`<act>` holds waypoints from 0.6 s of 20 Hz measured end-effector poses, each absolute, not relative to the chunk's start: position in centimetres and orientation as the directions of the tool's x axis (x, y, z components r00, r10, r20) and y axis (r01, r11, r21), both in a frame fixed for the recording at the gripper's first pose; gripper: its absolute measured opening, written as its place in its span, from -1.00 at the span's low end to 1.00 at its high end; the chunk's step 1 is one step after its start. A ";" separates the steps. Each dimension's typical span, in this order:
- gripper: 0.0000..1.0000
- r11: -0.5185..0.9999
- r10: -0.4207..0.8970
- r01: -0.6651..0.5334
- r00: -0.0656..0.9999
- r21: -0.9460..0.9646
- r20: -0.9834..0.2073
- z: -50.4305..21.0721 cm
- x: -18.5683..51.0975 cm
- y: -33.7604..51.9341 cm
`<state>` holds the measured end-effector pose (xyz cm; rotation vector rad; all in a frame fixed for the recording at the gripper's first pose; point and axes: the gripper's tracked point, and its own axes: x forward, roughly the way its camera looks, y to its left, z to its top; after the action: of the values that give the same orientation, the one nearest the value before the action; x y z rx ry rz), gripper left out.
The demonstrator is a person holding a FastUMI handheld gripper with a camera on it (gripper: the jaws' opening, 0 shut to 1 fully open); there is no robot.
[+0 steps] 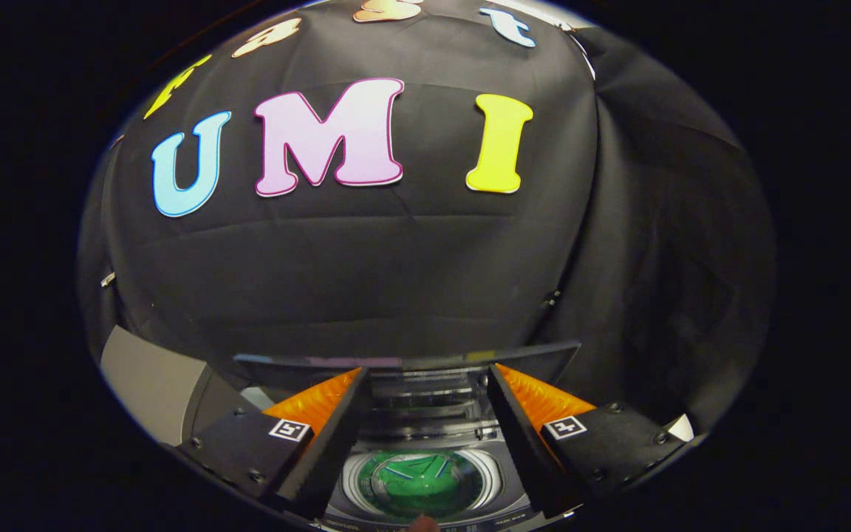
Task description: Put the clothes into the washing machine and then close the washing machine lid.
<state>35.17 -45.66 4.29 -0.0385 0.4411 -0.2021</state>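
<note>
My gripper (pixel 425 372) is open, with nothing held between its fingers. Below and between the fingers is a small top-loading washing machine (pixel 496 484). Its round drum (pixel 419 484) is open, and something green with pale blue stripes lies inside (pixel 414 480); I cannot tell whether it is cloth. The machine's dark see-through lid (pixel 425 388) stands raised at the back, just ahead of the fingertips, its top edge running from one finger across to the other. The gripper hovers above the machine's front and touches nothing.
The booth's black cloth wall (pixel 425 266) hangs close behind the machine. A grey panel (pixel 152 384) stands to the left of the machine. A small white corner (pixel 680 427) shows on the right beyond the right finger.
</note>
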 end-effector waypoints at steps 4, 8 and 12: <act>0.98 0.980 -0.197 0.179 0.879 -0.082 -0.434 3.9 38.3 -45.8; 0.98 0.979 -0.204 0.186 0.864 -0.086 -0.460 2.1 41.3 -46.1; 0.98 0.982 -0.190 0.166 0.834 -0.093 -0.518 -1.0 42.5 -46.0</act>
<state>42.53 -46.04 -0.97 -0.0453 0.5528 -0.1887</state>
